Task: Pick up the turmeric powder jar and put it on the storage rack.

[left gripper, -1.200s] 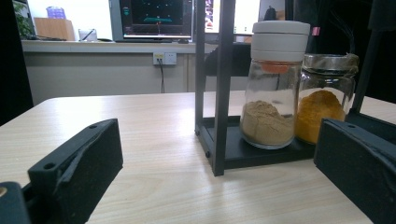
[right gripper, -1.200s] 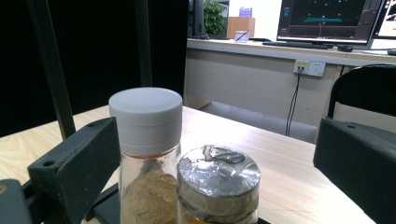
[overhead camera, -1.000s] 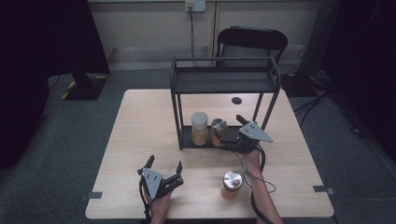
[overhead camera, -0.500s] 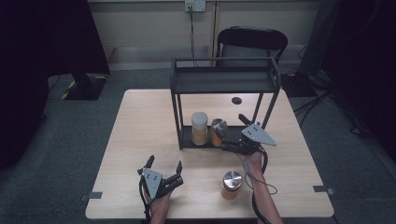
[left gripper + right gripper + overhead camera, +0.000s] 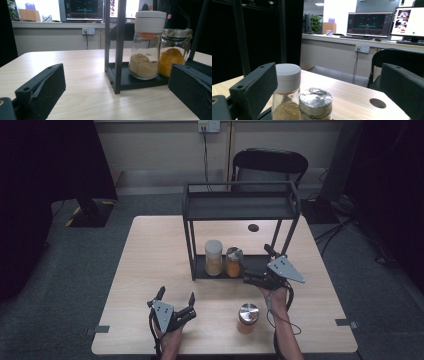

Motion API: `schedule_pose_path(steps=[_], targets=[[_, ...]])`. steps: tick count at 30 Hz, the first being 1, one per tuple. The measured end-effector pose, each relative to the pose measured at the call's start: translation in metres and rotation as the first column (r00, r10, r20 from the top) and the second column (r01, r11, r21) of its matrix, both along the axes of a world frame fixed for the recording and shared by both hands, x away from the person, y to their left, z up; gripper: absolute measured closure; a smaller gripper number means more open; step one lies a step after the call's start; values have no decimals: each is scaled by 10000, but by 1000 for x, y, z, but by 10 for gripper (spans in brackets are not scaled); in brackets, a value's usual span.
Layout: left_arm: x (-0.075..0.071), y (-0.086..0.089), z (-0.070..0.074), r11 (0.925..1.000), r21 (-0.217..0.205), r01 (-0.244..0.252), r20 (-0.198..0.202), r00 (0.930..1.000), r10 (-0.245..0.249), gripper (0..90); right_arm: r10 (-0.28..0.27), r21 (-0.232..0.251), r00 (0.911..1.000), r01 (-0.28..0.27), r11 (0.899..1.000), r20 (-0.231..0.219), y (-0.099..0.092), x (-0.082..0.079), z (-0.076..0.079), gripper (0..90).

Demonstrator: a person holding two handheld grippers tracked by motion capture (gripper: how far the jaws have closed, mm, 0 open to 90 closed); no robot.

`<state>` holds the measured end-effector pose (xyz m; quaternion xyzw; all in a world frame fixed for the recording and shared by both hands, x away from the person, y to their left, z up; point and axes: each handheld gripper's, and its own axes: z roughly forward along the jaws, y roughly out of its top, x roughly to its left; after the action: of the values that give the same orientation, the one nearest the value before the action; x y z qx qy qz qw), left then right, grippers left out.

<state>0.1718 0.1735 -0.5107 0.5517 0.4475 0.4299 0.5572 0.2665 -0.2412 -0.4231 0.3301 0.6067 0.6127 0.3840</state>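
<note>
A black two-tier rack stands mid-table. On its lower shelf are a white-lidded jar of tan powder and, beside it, a silver-lidded jar of orange powder. My right gripper is open just right of the silver-lidded jar, pointing at it and holding nothing. My left gripper rests open and empty near the table's front edge, facing the rack. Another silver-lidded orange jar stands on the table between my hands.
A round cable hole sits in the tabletop behind the rack. A black chair stands at the far side. The rack's upright posts flank the jars.
My right gripper has drawn back a little to the right and toward the front, away from the jars on the shelf. The left gripper and the jars have not moved.
</note>
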Motion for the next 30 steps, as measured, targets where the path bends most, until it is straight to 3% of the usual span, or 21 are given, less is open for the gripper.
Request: schedule_pose_path(steps=[15, 30], targets=[[0, 0, 0, 10000, 3, -6, 3, 10000, 6, 8, -938, 308, 9955, 934, 9951, 120, -4, -26, 0, 8], [0, 0, 0, 10000, 3, -7, 15, 10000, 7, 8, -1640, 673, 9862, 1651, 9840, -215, -11, -47, -9, 8]])
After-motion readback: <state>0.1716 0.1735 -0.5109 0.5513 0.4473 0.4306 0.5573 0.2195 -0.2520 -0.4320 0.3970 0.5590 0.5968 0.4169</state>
